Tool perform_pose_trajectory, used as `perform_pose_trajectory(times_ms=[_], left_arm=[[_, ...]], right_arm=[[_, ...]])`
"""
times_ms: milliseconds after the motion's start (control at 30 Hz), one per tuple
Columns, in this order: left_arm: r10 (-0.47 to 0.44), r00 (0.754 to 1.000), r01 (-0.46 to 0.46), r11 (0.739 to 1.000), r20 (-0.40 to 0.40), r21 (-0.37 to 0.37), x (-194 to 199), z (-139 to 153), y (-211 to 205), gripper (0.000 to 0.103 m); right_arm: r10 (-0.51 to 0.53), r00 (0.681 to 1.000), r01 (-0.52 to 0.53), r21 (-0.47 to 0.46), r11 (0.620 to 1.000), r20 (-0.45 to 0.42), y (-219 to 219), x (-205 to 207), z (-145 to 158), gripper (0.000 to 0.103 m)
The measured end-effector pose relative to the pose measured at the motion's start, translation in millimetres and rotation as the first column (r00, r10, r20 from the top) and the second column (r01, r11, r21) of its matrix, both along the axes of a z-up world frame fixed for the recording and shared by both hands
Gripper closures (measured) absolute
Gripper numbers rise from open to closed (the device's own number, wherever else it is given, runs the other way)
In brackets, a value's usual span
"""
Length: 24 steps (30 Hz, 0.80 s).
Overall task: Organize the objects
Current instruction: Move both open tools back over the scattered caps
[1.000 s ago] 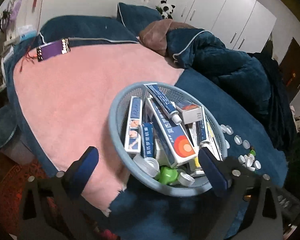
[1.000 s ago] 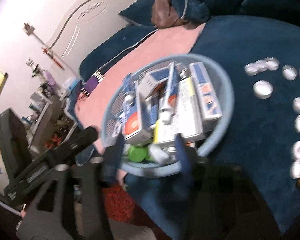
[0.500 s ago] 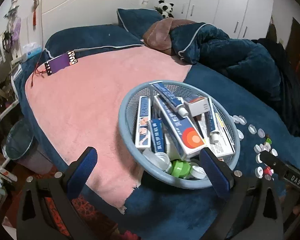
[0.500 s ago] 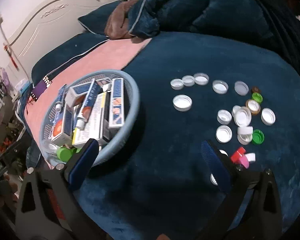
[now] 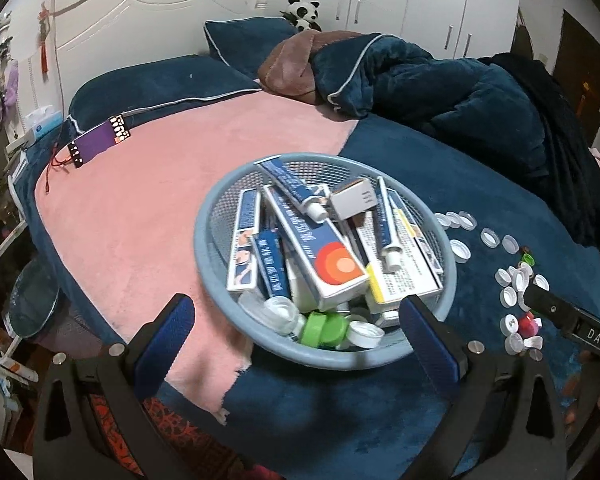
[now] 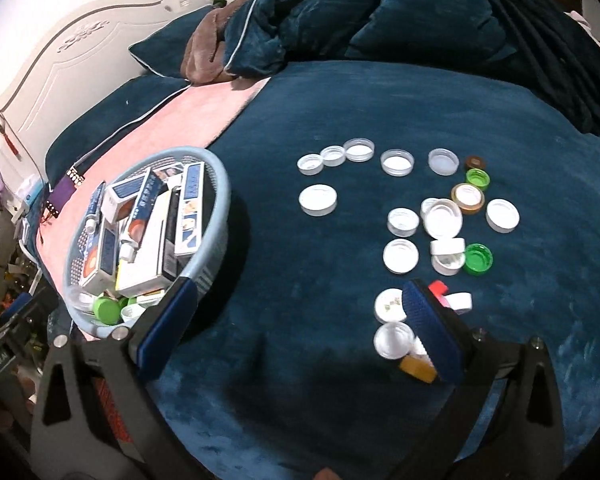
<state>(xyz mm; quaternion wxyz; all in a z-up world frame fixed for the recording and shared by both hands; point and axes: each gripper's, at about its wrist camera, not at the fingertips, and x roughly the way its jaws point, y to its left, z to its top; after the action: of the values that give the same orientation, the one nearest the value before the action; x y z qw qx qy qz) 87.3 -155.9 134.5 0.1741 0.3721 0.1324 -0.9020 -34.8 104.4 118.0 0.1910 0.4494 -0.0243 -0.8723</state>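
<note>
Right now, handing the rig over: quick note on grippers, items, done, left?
Left hand-held gripper: open, empty, in front of the basket.
Right hand-held gripper: open, empty, over the blue blanket between basket and bottle caps.
Basket sits on the bed edge, holding boxes, tubes and a few caps.
Done: boxes and tubes are in the basket.
Left: many loose caps on the blanket to the basket's right, probably still to gather.
</note>
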Motion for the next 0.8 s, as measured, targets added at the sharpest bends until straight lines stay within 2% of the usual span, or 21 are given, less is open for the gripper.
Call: perform_pose_trajectory(times_ms=[800], left_arm=[[-0.146,0.989,0.146,0.989,0.03,-0.021,-39,-3,69,0.001]], right_arm=[[-0.178,0.983,0.179,-0.018,0.984,0.041,91,-6,-11,0.0]])
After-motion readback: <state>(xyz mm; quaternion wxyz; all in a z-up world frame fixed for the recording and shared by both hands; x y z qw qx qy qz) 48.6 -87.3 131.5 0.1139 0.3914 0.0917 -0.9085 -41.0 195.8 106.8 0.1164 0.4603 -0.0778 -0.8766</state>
